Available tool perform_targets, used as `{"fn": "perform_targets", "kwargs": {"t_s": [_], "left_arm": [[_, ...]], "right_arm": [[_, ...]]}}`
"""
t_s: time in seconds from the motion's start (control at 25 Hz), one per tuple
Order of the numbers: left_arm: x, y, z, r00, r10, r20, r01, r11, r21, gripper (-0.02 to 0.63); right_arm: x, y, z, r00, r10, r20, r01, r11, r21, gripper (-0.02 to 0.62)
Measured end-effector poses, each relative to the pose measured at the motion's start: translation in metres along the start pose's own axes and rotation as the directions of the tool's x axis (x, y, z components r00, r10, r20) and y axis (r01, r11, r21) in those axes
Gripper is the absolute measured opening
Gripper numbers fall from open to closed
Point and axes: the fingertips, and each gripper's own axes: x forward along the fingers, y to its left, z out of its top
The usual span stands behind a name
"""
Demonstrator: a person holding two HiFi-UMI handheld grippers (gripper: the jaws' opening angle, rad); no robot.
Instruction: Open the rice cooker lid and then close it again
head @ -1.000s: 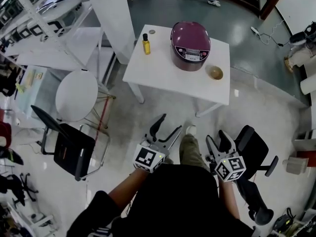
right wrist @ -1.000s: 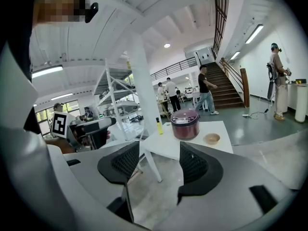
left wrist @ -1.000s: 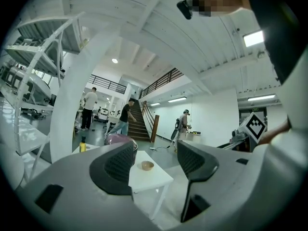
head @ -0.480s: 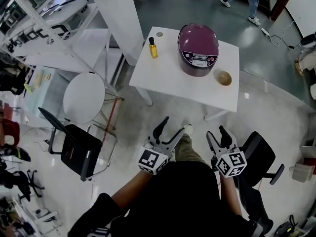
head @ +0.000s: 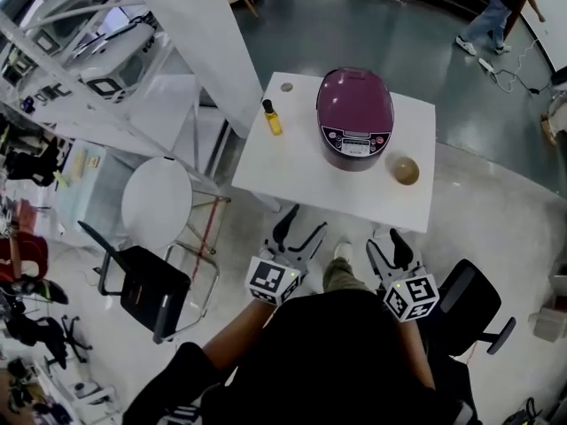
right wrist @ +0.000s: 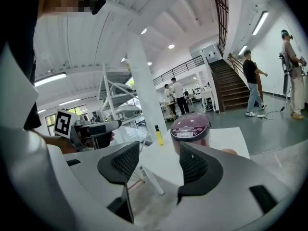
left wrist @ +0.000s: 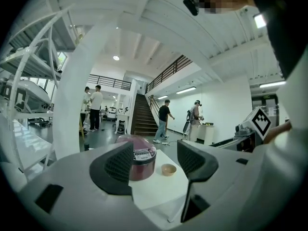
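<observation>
The cooker, a glossy maroon dome with its lid down, sits on the square white counter between a slim yellow bottle and a small round tan bowl. The left gripper hangs short of the counter's near edge, its dark grid-textured fingers spread and empty. The right gripper beside it is likewise released, holding nothing.
</observation>
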Motion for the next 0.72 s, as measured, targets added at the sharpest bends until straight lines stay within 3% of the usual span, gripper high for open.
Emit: {"fn": "perform_targets", "kwargs": {"t_s": [0.44, 0.72], "left_arm": [[0.091, 0.023, 0.018, 0.997, 0.07, -0.038, -0.071, 0.997, -0.015, 0.262], [0.127, 0.039, 0.02, 0.994, 0.089, -0.063, -0.091, 0.996, -0.022, 0.262]], "right_arm": [[0.063, -0.093, 0.045, 0.999, 0.035, -0.005, -0.035, 0.999, -0.008, 0.23], [0.098, -0.122, 0.056, 0.998, 0.056, -0.013, -0.055, 0.998, 0.005, 0.23]]}}
